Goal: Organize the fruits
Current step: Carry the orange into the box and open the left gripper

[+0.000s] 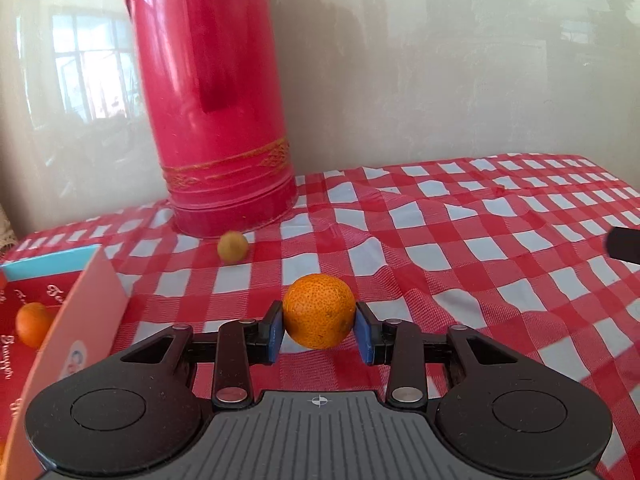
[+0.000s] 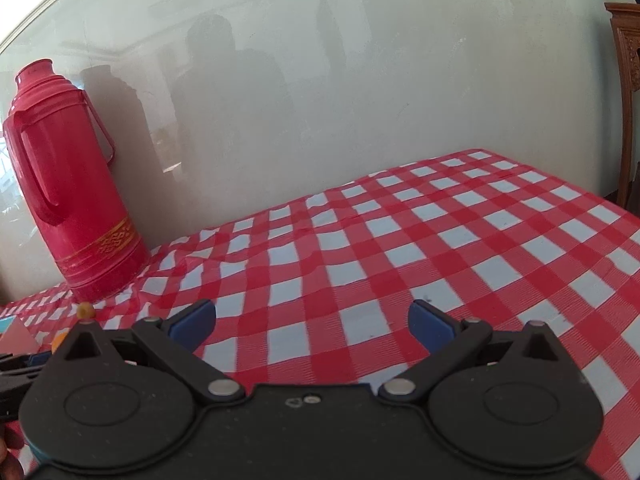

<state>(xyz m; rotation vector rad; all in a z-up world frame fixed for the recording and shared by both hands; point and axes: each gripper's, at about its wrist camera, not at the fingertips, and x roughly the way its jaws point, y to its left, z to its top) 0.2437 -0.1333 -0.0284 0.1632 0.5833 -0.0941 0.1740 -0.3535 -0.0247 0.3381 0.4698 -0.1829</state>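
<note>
Left wrist view: the left gripper (image 1: 319,330) fills the foreground, its jaws pinching an orange (image 1: 319,311) from either side, the blue pads (image 1: 275,332) pressed against the fruit's skin. The orange sits just above the red-and-white checked cloth (image 1: 460,248) that covers the bench. To the left, beside the gripper, stands an open red box (image 1: 24,300) with a pale raised flap (image 1: 86,320); a second orange (image 1: 33,324) lies inside it. Farther back, a small yellowish round fruit (image 1: 232,245) rests on the cloth, just in front of the base of a tall red thermos flask (image 1: 212,100), which stands upright against the pale wall (image 1: 440,60). At the right edge a dark part (image 1: 624,243) of another object enters the view; what it is cannot be told.

Right wrist view: the right gripper (image 2: 312,322) hangs above bare checked cloth, its jaws spread wide with nothing between the blue pads (image 2: 430,326). Far to the left the small round fruit (image 2: 85,310) and the red flask (image 2: 68,184) appear again, near the wall. A carved wooden piece of furniture (image 2: 628,80) stands at the far right.
</note>
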